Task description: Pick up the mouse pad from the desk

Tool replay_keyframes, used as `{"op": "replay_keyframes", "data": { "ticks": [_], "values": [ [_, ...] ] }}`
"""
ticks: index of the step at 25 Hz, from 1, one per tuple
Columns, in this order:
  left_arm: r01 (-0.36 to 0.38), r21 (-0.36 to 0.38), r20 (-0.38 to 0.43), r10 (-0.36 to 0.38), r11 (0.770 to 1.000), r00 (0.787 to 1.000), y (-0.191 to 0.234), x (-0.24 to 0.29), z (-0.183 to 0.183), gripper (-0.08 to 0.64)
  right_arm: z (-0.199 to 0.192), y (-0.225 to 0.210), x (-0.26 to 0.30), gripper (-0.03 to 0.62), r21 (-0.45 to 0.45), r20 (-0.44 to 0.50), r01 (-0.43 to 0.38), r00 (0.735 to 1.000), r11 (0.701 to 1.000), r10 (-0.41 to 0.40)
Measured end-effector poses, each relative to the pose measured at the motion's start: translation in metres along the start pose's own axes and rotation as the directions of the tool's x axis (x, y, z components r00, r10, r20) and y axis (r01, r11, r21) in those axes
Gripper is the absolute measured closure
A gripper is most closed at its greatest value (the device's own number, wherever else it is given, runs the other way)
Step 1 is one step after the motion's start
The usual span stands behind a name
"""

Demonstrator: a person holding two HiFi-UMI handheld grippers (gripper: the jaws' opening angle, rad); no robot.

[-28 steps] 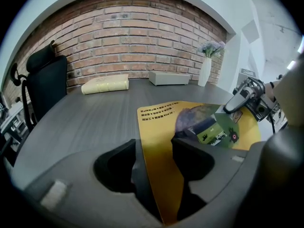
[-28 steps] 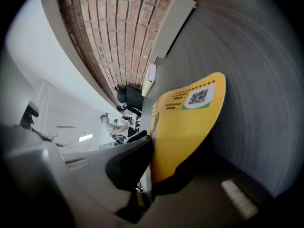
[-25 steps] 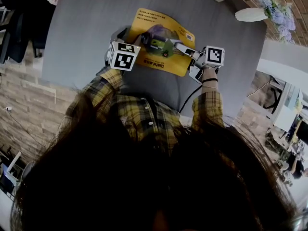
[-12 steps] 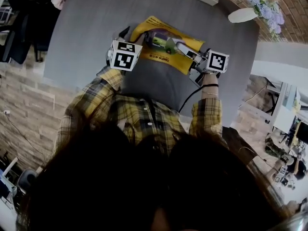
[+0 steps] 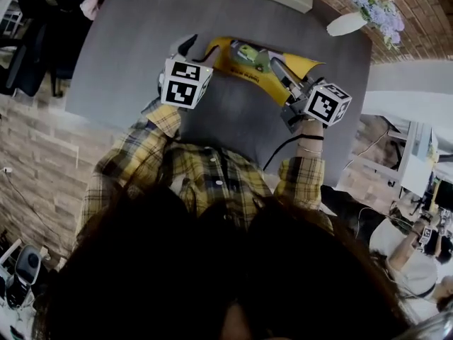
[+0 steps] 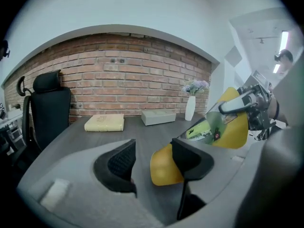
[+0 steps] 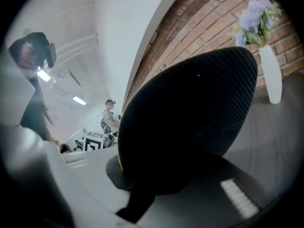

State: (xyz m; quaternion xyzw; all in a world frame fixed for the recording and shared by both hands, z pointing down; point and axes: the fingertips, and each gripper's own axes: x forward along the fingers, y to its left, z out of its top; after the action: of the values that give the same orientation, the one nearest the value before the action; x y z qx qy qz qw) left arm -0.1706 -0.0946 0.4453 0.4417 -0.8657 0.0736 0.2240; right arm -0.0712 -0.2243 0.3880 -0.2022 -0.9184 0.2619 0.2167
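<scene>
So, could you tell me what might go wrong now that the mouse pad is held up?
1. The left tool has its jaws apart, with the mouse pad corner against only one of them, so that end could drop.
2. Only the right tool clamps the bowed pad, so it may slip or flop.
3. The vase of flowers stands near that side of the desk; a swinging pad might tip it.

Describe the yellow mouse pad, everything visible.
The yellow mouse pad is thin and flexible, with a green printed picture on top and a black textured underside. It is bent, raised off the grey desk, one end clamped in the right gripper; another corner sits between the open jaws of the left gripper.
</scene>
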Motion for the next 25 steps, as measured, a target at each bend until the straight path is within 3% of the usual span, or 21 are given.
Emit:
{"op": "replay_keyframes", "data": {
  "ticks": [4,8,16,20,25],
  "values": [
    [0.033,-0.005,0.04,-0.033,0.999,0.999,-0.013,-0.015,0.016,0.341,0.018,0.015,-0.018,0.578,-0.112,0.067,0.074,0.996,0.991,-0.066],
    [0.054,0.008,0.102,-0.054,0.999,0.993,-0.022,-0.03,0.036,0.356,0.032,0.029,-0.037,0.578,-0.209,0.154,0.172,0.978,0.963,-0.141],
    [0.052,0.017,0.203,-0.054,0.999,0.978,-0.037,-0.057,0.068,0.433,0.039,0.037,-0.063,0.578,-0.37,0.256,0.408,0.908,0.835,-0.33],
    [0.054,0.026,0.224,-0.058,0.998,0.973,-0.051,-0.06,0.077,0.482,0.039,0.034,-0.07,0.578,-0.412,0.287,0.464,0.883,0.784,-0.371],
    [0.049,0.045,0.234,-0.058,0.998,0.97,-0.054,-0.083,0.074,0.53,0.028,0.056,-0.071,0.578,-0.429,0.337,0.514,0.854,0.743,-0.396]
  ]
}}
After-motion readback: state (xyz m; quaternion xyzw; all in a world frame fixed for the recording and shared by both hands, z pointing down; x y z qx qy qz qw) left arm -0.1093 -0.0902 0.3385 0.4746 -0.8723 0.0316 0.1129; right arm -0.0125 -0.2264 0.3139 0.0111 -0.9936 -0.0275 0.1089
